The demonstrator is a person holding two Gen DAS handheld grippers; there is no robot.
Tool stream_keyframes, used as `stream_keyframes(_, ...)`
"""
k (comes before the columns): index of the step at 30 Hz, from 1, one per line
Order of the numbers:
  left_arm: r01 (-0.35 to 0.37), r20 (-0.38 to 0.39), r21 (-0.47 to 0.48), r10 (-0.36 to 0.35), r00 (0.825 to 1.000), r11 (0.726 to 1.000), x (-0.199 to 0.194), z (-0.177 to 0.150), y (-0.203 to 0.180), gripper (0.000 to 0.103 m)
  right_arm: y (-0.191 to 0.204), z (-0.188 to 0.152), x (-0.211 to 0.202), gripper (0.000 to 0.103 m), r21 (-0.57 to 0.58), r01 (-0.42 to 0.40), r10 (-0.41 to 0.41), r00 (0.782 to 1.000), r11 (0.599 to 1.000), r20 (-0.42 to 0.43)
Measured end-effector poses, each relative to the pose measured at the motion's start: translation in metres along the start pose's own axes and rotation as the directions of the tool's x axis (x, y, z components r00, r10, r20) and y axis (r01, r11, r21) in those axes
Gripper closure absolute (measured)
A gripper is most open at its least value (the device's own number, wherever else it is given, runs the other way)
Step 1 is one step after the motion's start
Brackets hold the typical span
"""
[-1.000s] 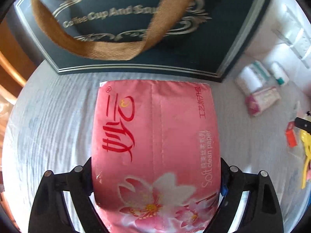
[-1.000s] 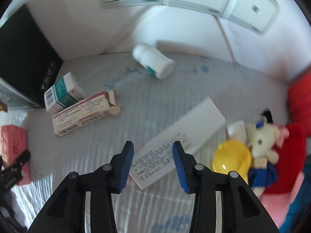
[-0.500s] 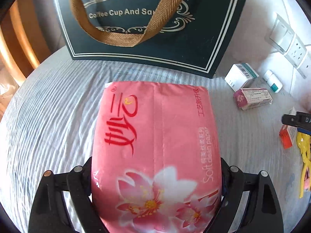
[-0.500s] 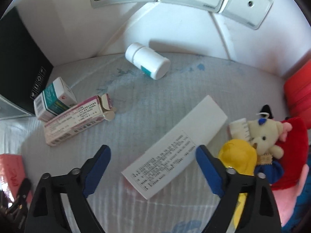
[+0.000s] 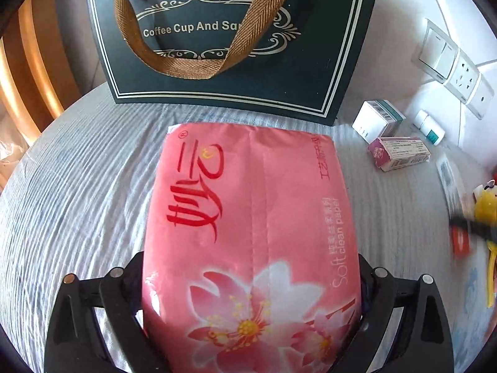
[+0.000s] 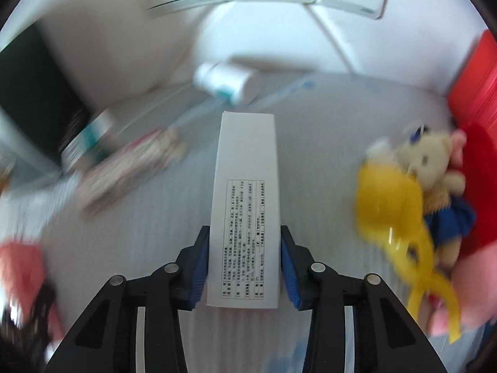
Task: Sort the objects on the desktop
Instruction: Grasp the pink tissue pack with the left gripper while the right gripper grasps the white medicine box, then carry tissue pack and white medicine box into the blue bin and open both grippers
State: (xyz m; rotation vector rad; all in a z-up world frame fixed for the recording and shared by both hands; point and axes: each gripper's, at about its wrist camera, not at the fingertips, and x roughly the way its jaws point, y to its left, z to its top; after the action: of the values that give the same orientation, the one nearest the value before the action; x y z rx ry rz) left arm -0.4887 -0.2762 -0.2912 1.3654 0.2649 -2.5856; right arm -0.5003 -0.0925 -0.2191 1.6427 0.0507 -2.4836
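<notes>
L claw [image 5: 251,295] clamped on pink tissue pack [image 5: 248,217], R claw [image 6: 243,267] gripping white box [image 6: 245,217] btwn pads

White wall [image 5: 413,3], switch-and-socket panel [image 5: 453,68], grey ribbed tabletop [image 5: 77,186], bright daylight.

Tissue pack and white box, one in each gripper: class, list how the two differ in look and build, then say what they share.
1. The tissue pack is pink with flowers and red script; the white box is plain with a black text panel.
2. The tissue pack is a soft plastic-wrapped bundle; the white box is stiff, with sharp edges.
3. The tissue pack looks wide; the white box looks narrow.
Shared: each is clamped, by the left gripper and right gripper.
</notes>
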Motion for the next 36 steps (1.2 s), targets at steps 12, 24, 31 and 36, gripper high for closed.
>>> stream_keyframes(12, -0.003, 0.006, 0.01, 0.003, 1.0, 1.0, -0.03, -0.02, -0.022, 0.004, 0.013, -0.101, -0.037, 0.0, -0.157, -0.123, 0.136, 0.988, 0.98, 0.076)
stream_keyframes(24, -0.014, 0.019, 0.011, 0.014, 1.0, 1.0, -0.033, -0.02, -0.023, 0.011, 0.012, -0.124, -0.028, 0.013, -0.2, -0.014, 0.05, 0.983, 0.98, 0.177)
stream_keyframes(31, -0.069, 0.035, 0.029, 0.068, 0.997, 0.997, -0.053, -0.034, -0.028, 0.013, 0.016, -0.128, -0.026, 0.063, -0.242, 0.002, 0.043, 0.982, 0.97, 0.182)
stream_keyframes(36, -0.04, -0.024, 0.04, 0.041, 0.999, 0.998, -0.094, -0.099, -0.031, 0.013, 0.021, -0.162, -0.062, 0.063, -0.326, 0.016, 0.061, 0.972, 0.945, 0.226)
